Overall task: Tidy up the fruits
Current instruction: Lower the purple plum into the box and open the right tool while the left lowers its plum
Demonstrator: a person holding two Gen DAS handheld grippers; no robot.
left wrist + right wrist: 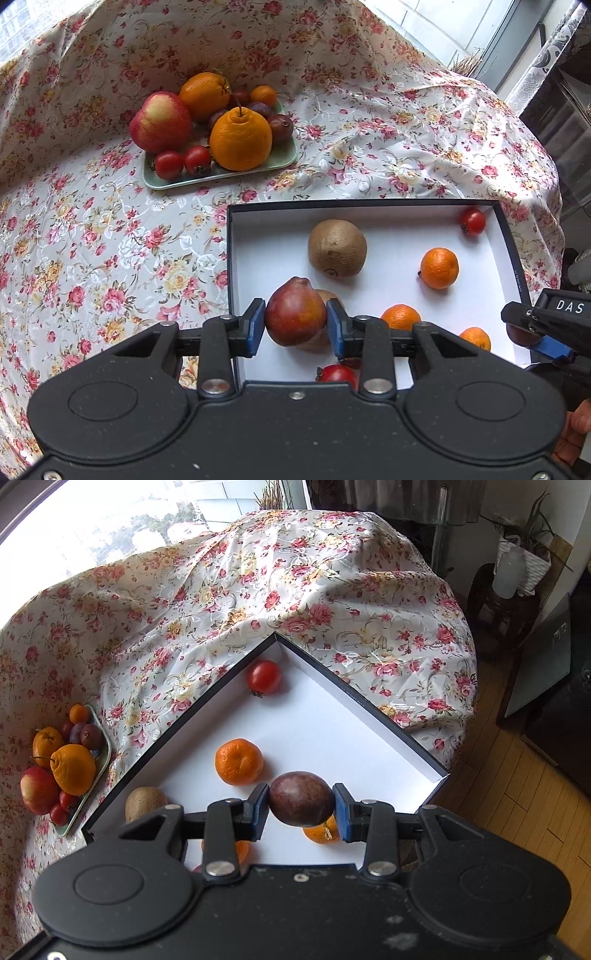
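Observation:
My left gripper [295,325] is shut on a red pear [295,314], held over the near left part of a white box with a dark rim [354,202]. My right gripper [301,806] is shut on a dark purple passion fruit [301,803] above the box's [369,705] near right side; it also shows at the right edge of the left wrist view [532,328]. In the box lie a kiwi [337,247], several mandarins [439,267], and small red tomatoes [472,220]. A second kiwi is partly hidden behind the pear.
A pale green tray [284,162] at the back left holds an apple [160,122], two large oranges [240,138], plums, tomatoes and a mandarin. The table has a rumpled floral cloth [92,258]. The wooden floor [517,775] lies beyond the table's right edge.

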